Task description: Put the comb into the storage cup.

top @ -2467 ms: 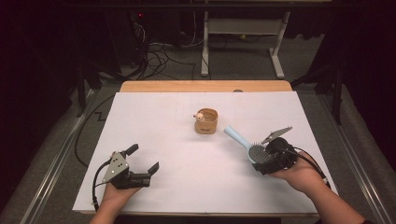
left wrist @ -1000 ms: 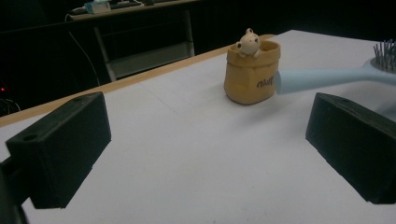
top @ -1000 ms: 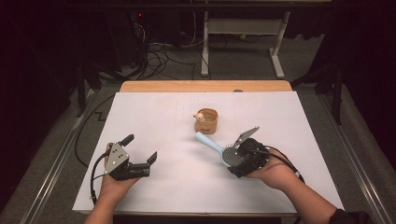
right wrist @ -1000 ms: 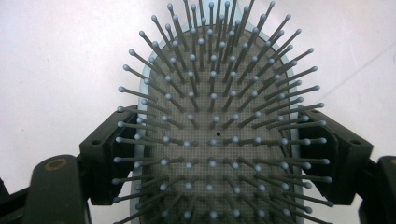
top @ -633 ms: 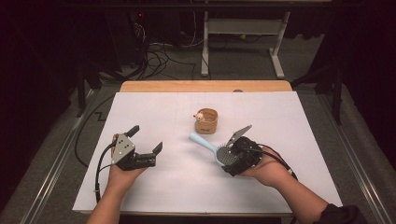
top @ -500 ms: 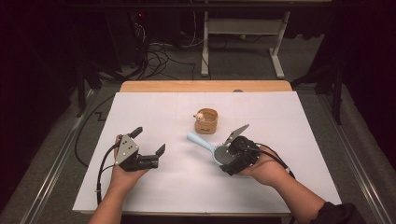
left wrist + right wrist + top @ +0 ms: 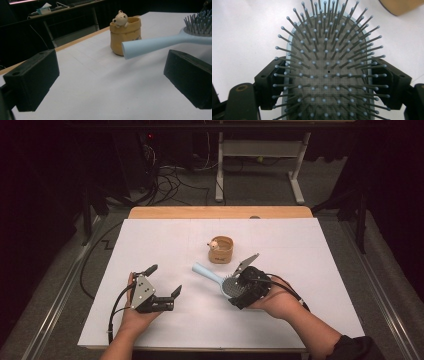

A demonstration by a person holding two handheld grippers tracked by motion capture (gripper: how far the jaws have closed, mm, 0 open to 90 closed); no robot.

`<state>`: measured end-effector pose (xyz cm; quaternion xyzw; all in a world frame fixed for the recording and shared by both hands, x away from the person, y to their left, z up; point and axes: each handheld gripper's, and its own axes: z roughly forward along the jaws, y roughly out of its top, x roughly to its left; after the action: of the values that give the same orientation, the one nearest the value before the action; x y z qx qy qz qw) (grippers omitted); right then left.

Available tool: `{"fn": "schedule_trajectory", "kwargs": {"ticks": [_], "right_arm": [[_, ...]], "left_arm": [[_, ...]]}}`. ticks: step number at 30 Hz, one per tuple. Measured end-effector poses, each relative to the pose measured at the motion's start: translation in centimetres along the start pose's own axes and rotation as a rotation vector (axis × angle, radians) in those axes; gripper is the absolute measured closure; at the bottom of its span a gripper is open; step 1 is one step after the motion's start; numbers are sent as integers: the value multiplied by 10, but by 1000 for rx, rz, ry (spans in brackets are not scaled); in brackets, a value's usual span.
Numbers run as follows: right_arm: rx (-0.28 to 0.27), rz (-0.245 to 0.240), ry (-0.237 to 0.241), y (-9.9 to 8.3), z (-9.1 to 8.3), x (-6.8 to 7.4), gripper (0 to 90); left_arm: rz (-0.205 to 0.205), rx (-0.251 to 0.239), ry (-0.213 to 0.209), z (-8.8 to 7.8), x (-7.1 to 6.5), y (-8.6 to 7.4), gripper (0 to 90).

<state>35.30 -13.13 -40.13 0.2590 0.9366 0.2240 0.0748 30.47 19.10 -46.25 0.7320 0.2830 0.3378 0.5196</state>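
While clamped by its bristled head between the jaws of the right hand-held gripper [image 7: 239, 281], the pale blue plastic hairbrush [image 7: 212, 275] points its handle toward ten o'clock. At twelve o'clock from it, near the handle, stands a small tan cup with a bear figure [image 7: 220, 249]. Left hand-held gripper [image 7: 164, 284]: jaws apart, empty, at nine o'clock above the white surface [image 7: 310, 255].

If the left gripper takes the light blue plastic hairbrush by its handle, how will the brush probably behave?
The light blue plastic hairbrush is probably stiff: its handle juts straight out, unsupported, from the right gripper clamped on its head. It is likely head-heavy, so a grip at the handle tip may let it droop. The smooth rounded handle could slip or turn between the left gripper pads.
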Motion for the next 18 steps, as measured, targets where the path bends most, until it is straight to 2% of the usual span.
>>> {"fn": "schedule_trajectory", "kwargs": {"ticks": [5,13,18], "right_arm": [[-6,-8,4,1,-1,1,206],[5,-7,4,2,-2,-2,206],[10,-8,11,4,-3,0,206]], "left_arm": [[24,-2,-10,1,-5,0,14],[101,25,-15,5,-15,-1,13],[122,34,-23,7,-19,-2,14]]}}
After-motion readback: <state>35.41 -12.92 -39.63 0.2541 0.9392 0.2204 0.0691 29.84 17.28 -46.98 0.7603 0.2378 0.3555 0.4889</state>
